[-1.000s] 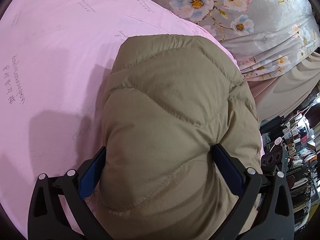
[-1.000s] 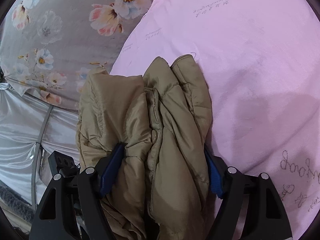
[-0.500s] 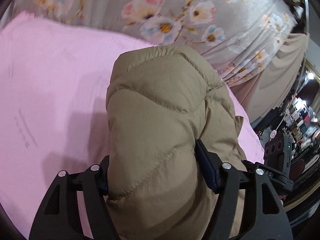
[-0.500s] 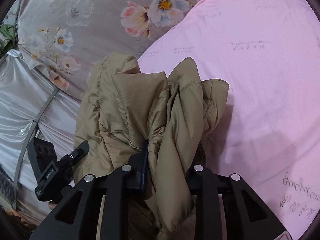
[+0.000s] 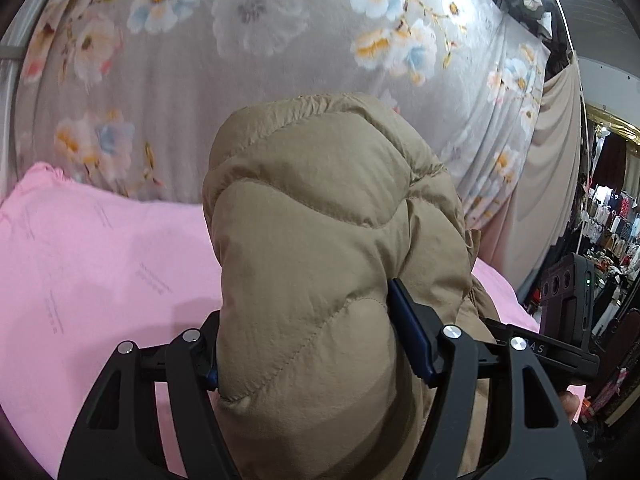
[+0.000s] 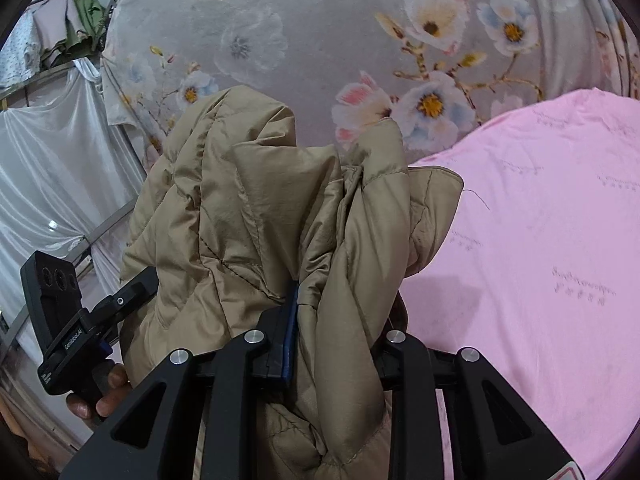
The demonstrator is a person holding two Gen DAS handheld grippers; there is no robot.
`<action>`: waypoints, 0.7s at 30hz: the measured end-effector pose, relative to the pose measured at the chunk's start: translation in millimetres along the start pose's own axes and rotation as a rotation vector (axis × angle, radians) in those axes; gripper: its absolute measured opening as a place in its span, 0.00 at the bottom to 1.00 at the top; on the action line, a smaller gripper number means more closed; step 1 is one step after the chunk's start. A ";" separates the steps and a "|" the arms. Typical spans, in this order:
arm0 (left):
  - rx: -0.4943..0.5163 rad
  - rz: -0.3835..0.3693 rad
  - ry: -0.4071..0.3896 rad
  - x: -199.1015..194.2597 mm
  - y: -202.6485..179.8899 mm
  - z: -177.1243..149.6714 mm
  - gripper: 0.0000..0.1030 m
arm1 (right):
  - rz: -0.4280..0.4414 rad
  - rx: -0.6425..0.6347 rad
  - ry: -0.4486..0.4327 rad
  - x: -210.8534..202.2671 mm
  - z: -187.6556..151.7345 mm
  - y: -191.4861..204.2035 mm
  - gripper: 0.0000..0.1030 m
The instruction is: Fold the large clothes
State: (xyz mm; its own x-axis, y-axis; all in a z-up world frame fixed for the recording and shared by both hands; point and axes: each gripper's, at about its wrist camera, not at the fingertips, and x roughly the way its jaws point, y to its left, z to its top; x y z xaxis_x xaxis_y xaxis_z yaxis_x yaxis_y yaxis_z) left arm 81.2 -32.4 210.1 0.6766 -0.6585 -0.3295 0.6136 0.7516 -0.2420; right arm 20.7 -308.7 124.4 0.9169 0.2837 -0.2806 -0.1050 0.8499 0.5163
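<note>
A tan quilted puffer jacket (image 5: 320, 240) fills the middle of the left wrist view, lifted off the pink sheet (image 5: 100, 272). My left gripper (image 5: 308, 344) is shut on a thick puffy fold of it. In the right wrist view the same jacket (image 6: 248, 220) hangs bunched and creased above the pink sheet (image 6: 540, 260). My right gripper (image 6: 336, 320) is shut on a thinner fold near its edge. The other hand-held gripper shows at the left of the right wrist view (image 6: 60, 320) and at the right of the left wrist view (image 5: 560, 320). The jacket's lower part is hidden.
A grey floral curtain (image 5: 260, 60) hangs behind the pink surface, also in the right wrist view (image 6: 400, 40). White satin drapes (image 6: 48, 168) hang at the left. A beige curtain (image 5: 552, 180) and a cluttered clothes rack (image 5: 608, 220) stand at the right.
Both grippers closed on the jacket and rose, tilting up from the pink sheet toward the floral curtain. The jacket came up off the surface with them.
</note>
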 end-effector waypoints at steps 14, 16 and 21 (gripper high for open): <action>-0.048 0.047 -0.038 45.9 85.8 36.3 0.64 | 0.024 -0.021 0.032 106.4 43.1 11.9 0.23; -0.059 0.052 -0.021 62.2 99.2 35.9 0.64 | 0.021 0.002 0.047 123.2 42.4 4.6 0.23; -0.079 0.074 0.024 102.0 126.2 24.1 0.64 | 0.018 0.060 0.093 167.2 35.5 -21.6 0.24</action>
State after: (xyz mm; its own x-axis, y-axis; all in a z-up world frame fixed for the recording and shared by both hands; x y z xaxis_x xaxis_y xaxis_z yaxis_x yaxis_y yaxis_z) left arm 237.4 -5.7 167.9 0.7082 -0.6007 -0.3709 0.5276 0.7994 -0.2872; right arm 189.9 -295.4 95.1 0.8753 0.3412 -0.3428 -0.0957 0.8169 0.5687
